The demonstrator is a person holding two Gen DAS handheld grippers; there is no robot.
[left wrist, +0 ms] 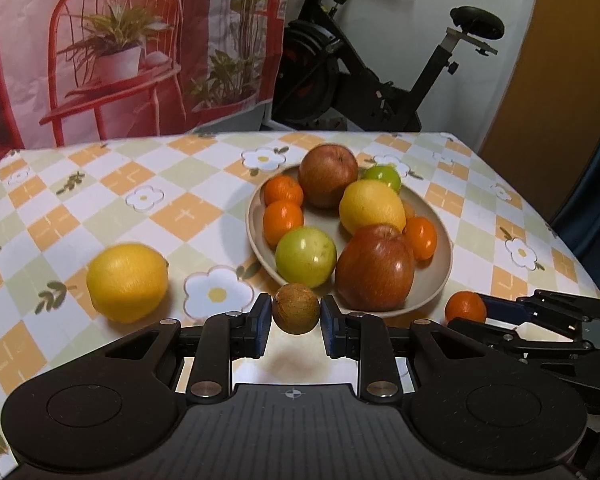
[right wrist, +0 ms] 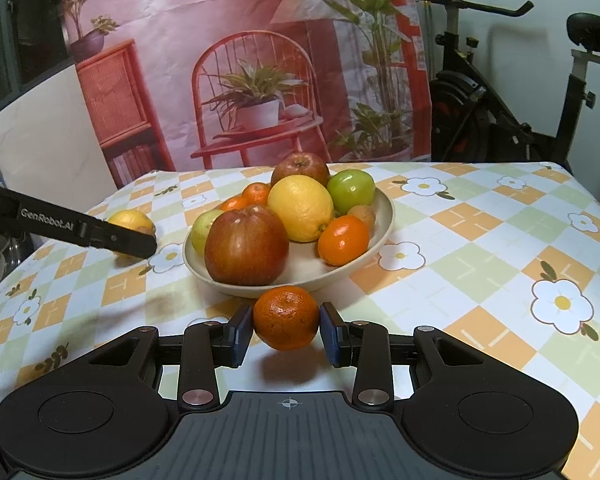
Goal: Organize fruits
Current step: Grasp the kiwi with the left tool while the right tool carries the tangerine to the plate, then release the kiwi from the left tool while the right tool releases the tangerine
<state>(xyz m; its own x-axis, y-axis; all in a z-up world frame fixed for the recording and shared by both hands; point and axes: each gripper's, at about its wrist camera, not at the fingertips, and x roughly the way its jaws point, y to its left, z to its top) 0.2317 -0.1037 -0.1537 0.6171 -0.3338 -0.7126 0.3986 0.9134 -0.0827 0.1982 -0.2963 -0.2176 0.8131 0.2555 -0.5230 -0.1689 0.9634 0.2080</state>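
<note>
Tablecloth point(right wrist: 480, 240): hand-held gripper point(right wrist: 156, 246) (left) partly hides lemon point(right wrist: 130, 220).

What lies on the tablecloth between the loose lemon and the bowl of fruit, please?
Only bare tablecloth, with its printed flowers, lies between the lemon and the bowl; the left wrist view shows it.

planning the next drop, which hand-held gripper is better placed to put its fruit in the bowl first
Probably the right hand-held gripper: its mandarin sits just before the bowl rim, with bare bowl floor just behind. The left hand-held gripper holds a brown fruit, facing the green apple and red apple.
</note>
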